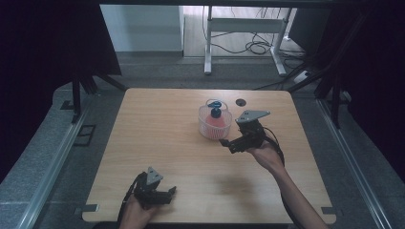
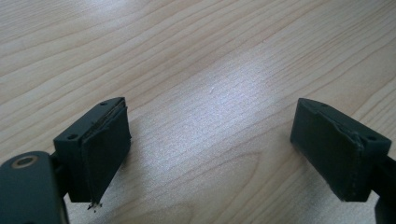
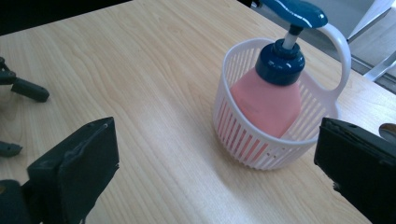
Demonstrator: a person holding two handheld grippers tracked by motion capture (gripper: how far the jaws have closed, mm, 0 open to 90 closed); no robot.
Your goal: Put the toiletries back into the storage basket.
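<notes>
Matt pale wood-grain table (image 3: 154,70), slatted white plastic basket (image 3: 243,135), glossy blue pump (image 3: 296,11) on pink bottle (image 3: 266,100)

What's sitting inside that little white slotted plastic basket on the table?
A pink pump bottle with a dark blue cap and pump head stands in the white slotted plastic basket. Its lower part shows only as pink through the slots, and the basket floor under it is covered.

A pink pump bottle (image 3: 268,102) leans inside a white basket (image 3: 243,135) beyond the gripper's (image 3: 215,163) wide-apart jaws.

Black two-jaw right tool (image 1: 228,143), grey three-cornered plate, trailing black cable
</notes>
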